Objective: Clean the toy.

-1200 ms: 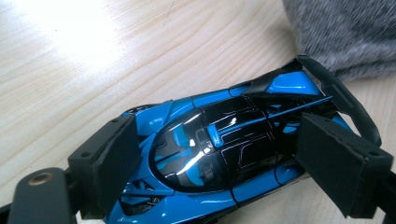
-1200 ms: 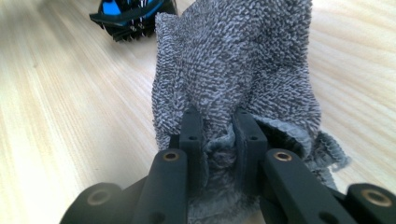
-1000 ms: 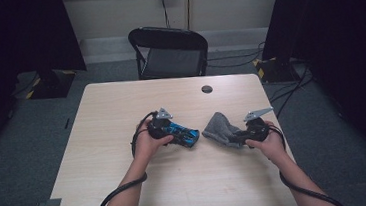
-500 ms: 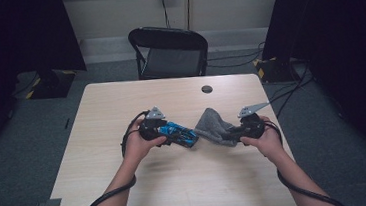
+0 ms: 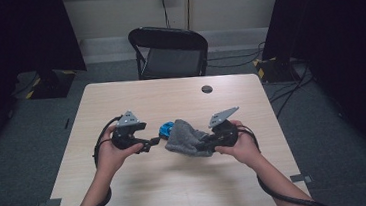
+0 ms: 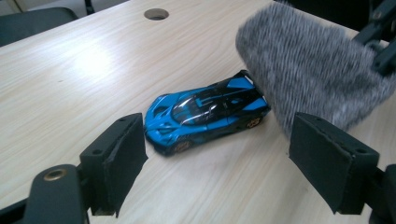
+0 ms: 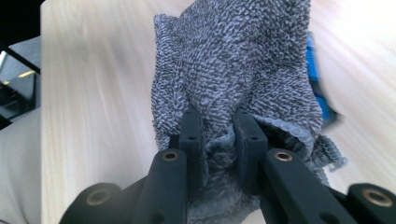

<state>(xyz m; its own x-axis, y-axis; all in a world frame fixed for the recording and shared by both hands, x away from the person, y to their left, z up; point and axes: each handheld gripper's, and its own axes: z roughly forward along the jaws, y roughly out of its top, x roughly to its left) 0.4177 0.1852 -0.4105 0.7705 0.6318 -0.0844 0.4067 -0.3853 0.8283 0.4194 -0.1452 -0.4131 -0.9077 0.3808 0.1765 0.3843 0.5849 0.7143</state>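
While the right gripper [image 5: 200, 144] holds the cloth [image 5: 186, 138] with its fingers [image 7: 192, 135] clenched on a gathered fold, the left gripper [image 5: 155, 142] has its fingers [image 6: 116, 161] released and spread wide. Between them, the car [image 6: 205, 109] rests on the tabletop [image 5: 178, 183], untouched. One edge of the cloth overlaps the rear of the car.

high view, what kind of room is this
Probably a lab or recording room, not a home: a bare wooden table on grey carpet, dark curtains at both sides, a folding chair, and cables across the floor.
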